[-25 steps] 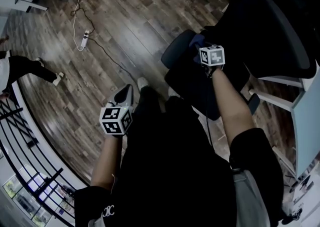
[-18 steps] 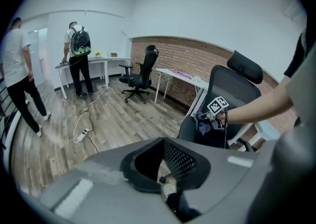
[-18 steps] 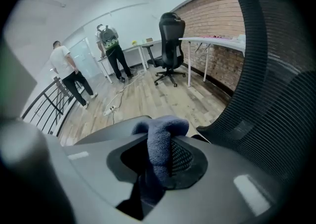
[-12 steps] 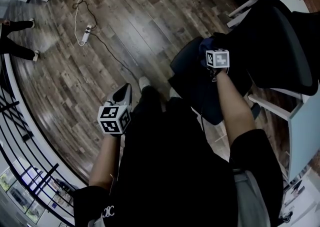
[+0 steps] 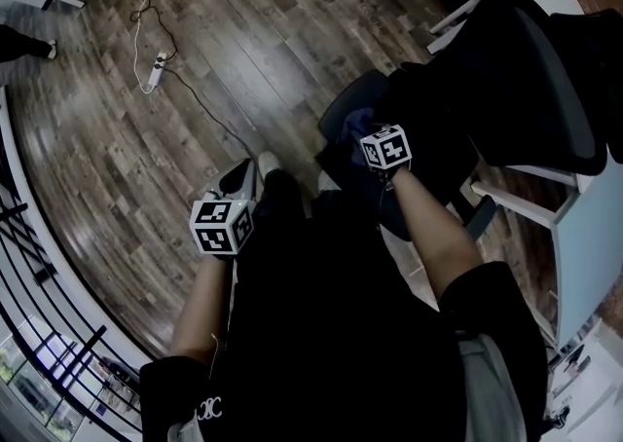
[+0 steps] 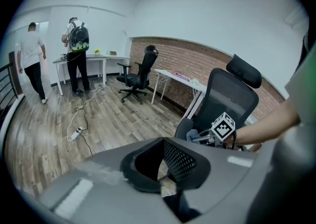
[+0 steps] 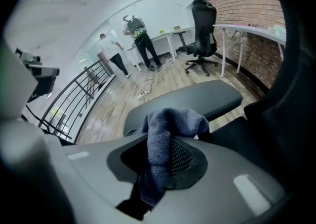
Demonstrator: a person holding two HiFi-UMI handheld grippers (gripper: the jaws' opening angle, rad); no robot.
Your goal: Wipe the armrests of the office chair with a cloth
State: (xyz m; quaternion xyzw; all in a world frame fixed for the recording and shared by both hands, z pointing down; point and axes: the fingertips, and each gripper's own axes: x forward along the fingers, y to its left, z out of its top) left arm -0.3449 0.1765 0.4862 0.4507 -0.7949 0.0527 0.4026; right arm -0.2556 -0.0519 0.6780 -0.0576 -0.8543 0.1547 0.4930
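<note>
The black office chair point(image 5: 531, 70) stands at the right of the head view, its dark padded armrest point(image 5: 336, 104) toward me. My right gripper point(image 5: 368, 130) is shut on a blue-grey cloth point(image 5: 358, 122) that rests on the armrest's near part. In the right gripper view the cloth point(image 7: 170, 119) bunches between the jaws of this gripper point(image 7: 160, 161), with the armrest point(image 7: 197, 97) just beyond it. My left gripper point(image 5: 238, 180) hangs over the floor left of the chair, empty, jaws together. The left gripper view looks along it point(image 6: 162, 168) toward the chair point(image 6: 229, 94).
A power strip and cable point(image 5: 151, 70) lie on the wooden floor. A white desk point(image 5: 584, 236) stands right of the chair and a black railing point(image 5: 39, 265) runs at the left. Two people point(image 6: 74, 55) stand by a far desk near another chair point(image 6: 140, 72).
My right gripper has drawn the cloth back along the armrest, from its far end toward me. The left gripper has hardly moved.
</note>
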